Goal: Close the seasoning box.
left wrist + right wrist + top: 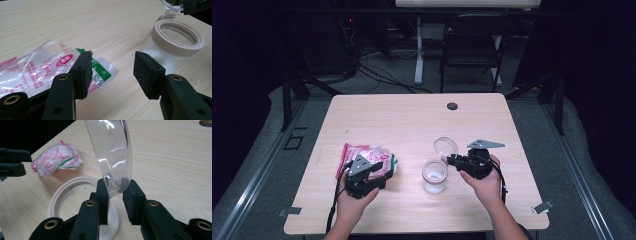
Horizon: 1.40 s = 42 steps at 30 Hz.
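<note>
Standing nr the table [412, 120]: R gripper [115, 192] has its 2 jaws pinched on the clear lid [112, 155], held upright just above the open jar [434, 176]. L gripper [112, 72] gapes wide w/ nothing between the pads, hovering right by the red-and-white snack bag [37, 72], left of the jar.

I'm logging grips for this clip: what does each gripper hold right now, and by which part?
The right gripper clamps the clear lid by its lower rim edge. The left gripper holds nothing; its jaws stand open beside the snack packet.
</note>
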Motion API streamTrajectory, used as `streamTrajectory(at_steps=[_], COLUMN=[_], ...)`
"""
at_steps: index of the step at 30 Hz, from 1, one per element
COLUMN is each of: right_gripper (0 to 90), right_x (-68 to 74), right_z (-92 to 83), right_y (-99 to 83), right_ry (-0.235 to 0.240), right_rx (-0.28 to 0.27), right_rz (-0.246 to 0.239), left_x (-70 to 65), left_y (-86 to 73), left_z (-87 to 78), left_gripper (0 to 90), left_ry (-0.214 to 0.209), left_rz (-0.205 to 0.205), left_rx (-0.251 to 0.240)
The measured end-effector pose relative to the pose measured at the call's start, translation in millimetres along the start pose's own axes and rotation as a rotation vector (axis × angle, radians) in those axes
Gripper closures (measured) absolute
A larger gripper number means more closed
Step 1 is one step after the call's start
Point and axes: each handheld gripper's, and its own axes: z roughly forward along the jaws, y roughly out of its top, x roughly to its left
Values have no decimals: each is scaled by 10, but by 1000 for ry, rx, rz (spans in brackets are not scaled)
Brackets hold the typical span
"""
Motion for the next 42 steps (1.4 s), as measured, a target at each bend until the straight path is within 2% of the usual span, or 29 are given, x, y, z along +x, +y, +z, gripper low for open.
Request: streamTrajectory(at_steps=[5,8,14,20,21,24,27,32,36,42], right_gripper=[740,725,643,599,600,581,591,631,718,772], right_x=[-61,-65,-60,-28,0,24,13,-17,-14,-4], right_z=[-3,-1,-33,-70,-99,-118,-133,-148,-155,-114], right_y=[21,21,-12,-61,-72,-86,-115,-151,-146,-125], right_ry=[28,24,13,30,22,15,2,-4,-8,-10], right_rx=[-25,-25,-41,-29,-34,-40,-18,-31,-46,-42], right_rz=[33,40,21,-11,-34,-36,-38,-8,-7,-11], left_x=[70,105,171,192,182,170,140,97,57,13], left_y=[-19,-28,-32,-30,-33,-34,-38,-53,-62,-87], left_z=[-38,-40,-21,36,70,99,161,238,268,289], left_gripper=[511,514,524,528,527,509,494,468,451,449], left_ry=[16,21,25,15,23,33,41,48,52,70], left_rz=[-9,-13,0,17,39,61,102,139,153,184], left_rx=[-9,-7,-19,11,14,25,36,83,99,97])
